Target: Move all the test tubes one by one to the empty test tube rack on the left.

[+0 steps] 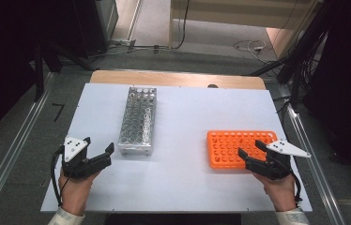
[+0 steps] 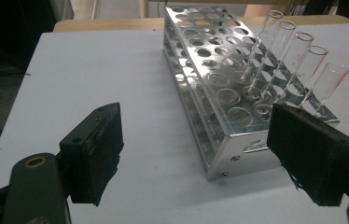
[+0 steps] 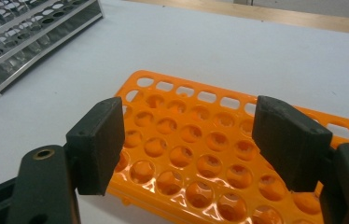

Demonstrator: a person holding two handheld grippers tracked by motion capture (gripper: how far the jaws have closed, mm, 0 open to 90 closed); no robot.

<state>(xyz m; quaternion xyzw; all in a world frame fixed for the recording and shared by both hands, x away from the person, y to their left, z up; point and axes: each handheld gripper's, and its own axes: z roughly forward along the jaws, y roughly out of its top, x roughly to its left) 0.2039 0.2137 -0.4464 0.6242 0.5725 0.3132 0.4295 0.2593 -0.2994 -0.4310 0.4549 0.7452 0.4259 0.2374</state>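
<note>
While both hands are resting near the front edge of the white table (image 1: 183, 187), the high view is showing the left gripper (image 1: 99, 146) spread and empty at seven o'clock of the metal test-tube rack (image 1: 137, 121), just beside its near corner, and the right gripper (image 1: 250, 146) spread and empty, hovering over the near right corner of the orange tube rack (image 1: 239, 148) at four o'clock of the table. In the left gripper view, the gripper (image 2: 196, 149) is pointing at the metal rack's (image 2: 219, 93) near end, where five glass test tubes (image 2: 298, 58) are standing in a row at one o'clock. In the right gripper view, open jaws are framing the orange rack's (image 3: 196, 149) empty holes. This looks like the approach step; next, the left gripper probably needs to rise toward the nearest tube and close gently around the glass.
</note>
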